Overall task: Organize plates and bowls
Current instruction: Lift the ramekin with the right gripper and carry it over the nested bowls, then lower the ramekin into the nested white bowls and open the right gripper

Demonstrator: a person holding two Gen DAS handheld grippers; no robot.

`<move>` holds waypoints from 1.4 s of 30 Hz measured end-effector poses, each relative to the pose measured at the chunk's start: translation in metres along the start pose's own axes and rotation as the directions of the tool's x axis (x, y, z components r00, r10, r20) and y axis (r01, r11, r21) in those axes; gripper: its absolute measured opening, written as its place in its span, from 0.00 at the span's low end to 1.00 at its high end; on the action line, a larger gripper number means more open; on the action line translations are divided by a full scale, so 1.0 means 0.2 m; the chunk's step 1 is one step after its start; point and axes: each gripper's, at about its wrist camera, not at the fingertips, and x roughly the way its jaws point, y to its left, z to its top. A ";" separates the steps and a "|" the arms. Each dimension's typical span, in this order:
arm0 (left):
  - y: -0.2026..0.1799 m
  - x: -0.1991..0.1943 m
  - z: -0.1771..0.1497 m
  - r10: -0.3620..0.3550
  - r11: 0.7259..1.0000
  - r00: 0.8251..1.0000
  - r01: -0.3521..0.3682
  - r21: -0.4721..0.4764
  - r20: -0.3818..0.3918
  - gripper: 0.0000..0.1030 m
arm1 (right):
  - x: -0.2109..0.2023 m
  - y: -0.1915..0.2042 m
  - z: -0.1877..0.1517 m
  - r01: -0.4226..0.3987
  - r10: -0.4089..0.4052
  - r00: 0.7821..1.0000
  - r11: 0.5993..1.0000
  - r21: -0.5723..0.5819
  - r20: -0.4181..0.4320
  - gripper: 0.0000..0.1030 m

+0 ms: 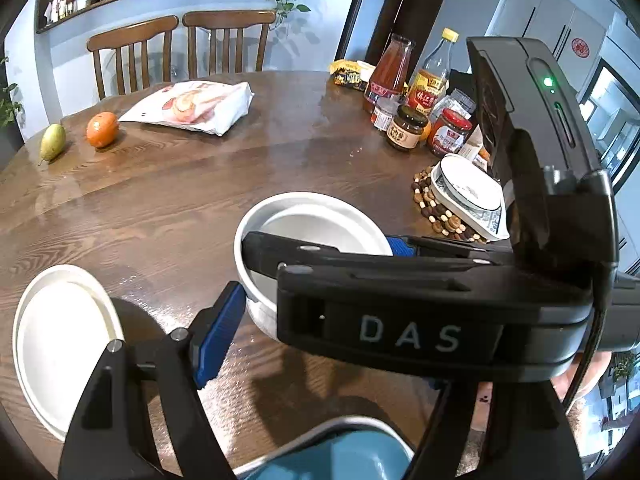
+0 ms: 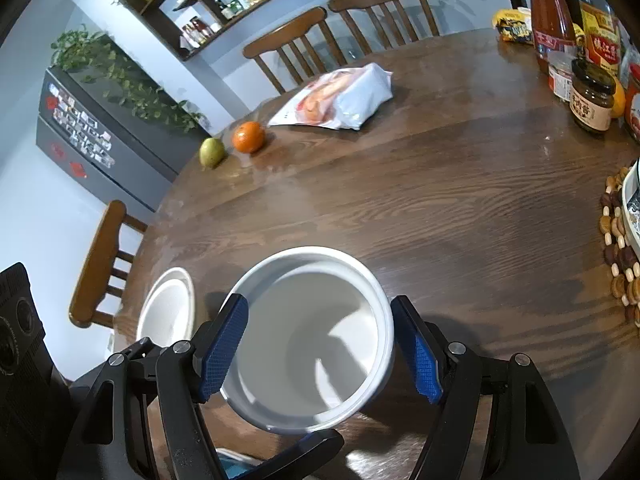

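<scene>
White bowl (image 2: 312, 336), frame centre: glazed, slippery, breakable; best taken at rim. Right gripper (image 2: 320, 348) straddling it, grip unconfirmed; left gripper (image 1: 320, 332) state unclear.

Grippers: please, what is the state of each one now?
Left gripper: cannot be told, one finger hidden.
Right gripper: closed on the white bowl.

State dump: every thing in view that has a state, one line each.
white bowl, upright, empty, clamped between right jaws
right gripper, shut on white bowl
left gripper, open, visible pad touches nothing
white plate, flat on table, empty
patterned dish, upright on beaded mat
brown jar, lid on
</scene>
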 end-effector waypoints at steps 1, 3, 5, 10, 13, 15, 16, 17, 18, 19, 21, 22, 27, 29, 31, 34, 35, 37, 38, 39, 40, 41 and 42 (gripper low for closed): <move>0.01 -0.02 0.00 -0.001 1.000 1.000 0.001 -0.002 0.006 0.72 | -0.01 0.02 0.00 0.002 -0.002 1.000 1.000 -0.006 0.004 0.74; 0.02 -0.06 -0.01 -0.001 1.000 1.000 0.001 -0.007 0.017 0.72 | -0.03 0.07 -0.01 0.008 -0.008 1.000 1.000 -0.021 0.009 0.74; 0.02 -0.10 -0.01 -0.002 1.000 1.000 0.003 -0.010 0.031 0.72 | -0.05 0.12 -0.01 0.012 -0.011 1.000 0.999 -0.036 0.013 0.74; 0.05 -0.21 -0.04 0.004 1.000 0.998 -0.003 -0.016 0.064 0.72 | -0.10 0.23 -0.03 0.019 -0.017 0.999 0.998 -0.066 0.031 0.74; 0.06 -0.28 -0.05 0.012 1.000 0.997 -0.010 -0.021 0.082 0.72 | -0.11 0.29 -0.04 0.013 -0.010 0.999 0.997 -0.081 0.034 0.74; 0.08 -0.32 -0.06 0.012 1.000 0.996 -0.010 -0.027 0.094 0.72 | -0.13 0.33 -0.05 0.012 -0.009 0.999 0.996 -0.089 0.038 0.74; 0.08 -0.34 -0.07 0.014 1.000 0.995 -0.011 -0.028 0.099 0.72 | -0.13 0.35 -0.05 0.015 -0.011 0.999 0.995 -0.096 0.039 0.74; 0.09 -0.36 -0.07 0.016 1.000 0.994 -0.013 -0.029 0.106 0.72 | -0.14 0.38 -0.05 0.017 -0.012 0.999 0.994 -0.108 0.042 0.74; 0.09 -0.38 -0.07 0.018 0.999 0.994 -0.014 -0.031 0.112 0.72 | -0.15 0.41 -0.06 0.016 -0.011 0.999 0.993 -0.113 0.045 0.74; 0.10 -0.40 -0.08 0.020 0.999 0.993 -0.017 -0.033 0.117 0.72 | -0.16 0.43 -0.06 0.015 -0.010 0.999 0.993 -0.118 0.047 0.74; 0.11 -0.45 -0.09 0.030 0.999 0.992 -0.025 -0.036 0.127 0.72 | -0.16 0.46 -0.06 0.012 -0.006 0.999 0.993 -0.120 0.048 0.74; 0.12 -0.46 -0.09 0.032 0.999 0.991 -0.027 -0.037 0.129 0.72 | -0.17 0.48 -0.06 0.010 -0.004 0.999 0.992 -0.124 0.049 0.74; 0.17 -0.53 -0.12 0.049 0.998 0.988 -0.042 -0.051 0.144 0.72 | -0.17 0.57 -0.07 0.001 0.007 0.999 0.989 -0.150 0.053 0.74; 0.20 -0.55 -0.12 0.060 0.997 0.988 -0.052 -0.058 0.143 0.72 | -0.16 0.60 -0.08 -0.007 0.015 0.999 0.988 -0.155 0.048 0.74; 0.22 -0.57 -0.13 0.069 0.996 0.987 -0.059 -0.066 0.146 0.72 | -0.15 0.64 -0.08 -0.017 0.024 0.999 0.987 -0.161 0.041 0.74; 0.27 -0.61 -0.15 0.077 0.995 0.985 -0.066 -0.077 0.153 0.72 | -0.12 0.69 -0.08 -0.025 0.032 0.999 0.984 -0.175 0.035 0.74; 0.29 -0.62 -0.15 0.081 0.994 0.984 -0.069 -0.081 0.156 0.72 | -0.12 0.71 -0.08 -0.026 0.033 0.999 0.983 -0.182 0.035 0.74; 0.32 -0.63 -0.16 0.090 0.993 0.984 -0.076 -0.091 0.156 0.72 | -0.10 0.74 -0.09 -0.029 0.037 0.999 0.981 -0.191 0.033 0.74; 0.34 -0.64 -0.16 0.093 0.992 0.983 -0.079 -0.095 0.155 0.72 | -0.09 0.76 -0.08 -0.033 0.040 0.999 0.980 -0.195 0.029 0.74; 0.35 -0.64 -0.17 0.096 0.992 0.983 -0.081 -0.099 0.155 0.72 | -0.08 0.77 -0.08 -0.038 0.043 0.999 0.979 -0.198 0.024 0.74; 0.36 -0.65 -0.17 0.098 0.991 0.983 -0.083 -0.103 0.154 0.72 | -0.07 0.79 -0.08 -0.041 0.045 0.999 0.979 -0.200 0.020 0.74; 0.38 -0.65 -0.17 0.099 0.991 0.983 -0.083 -0.108 0.154 0.72 | -0.05 0.80 -0.08 -0.043 0.047 0.999 0.978 -0.203 0.016 0.74; 0.40 -0.65 -0.18 0.100 0.990 0.983 -0.083 -0.115 0.154 0.72 | -0.04 0.81 -0.08 -0.044 0.048 0.999 0.978 -0.205 0.012 0.74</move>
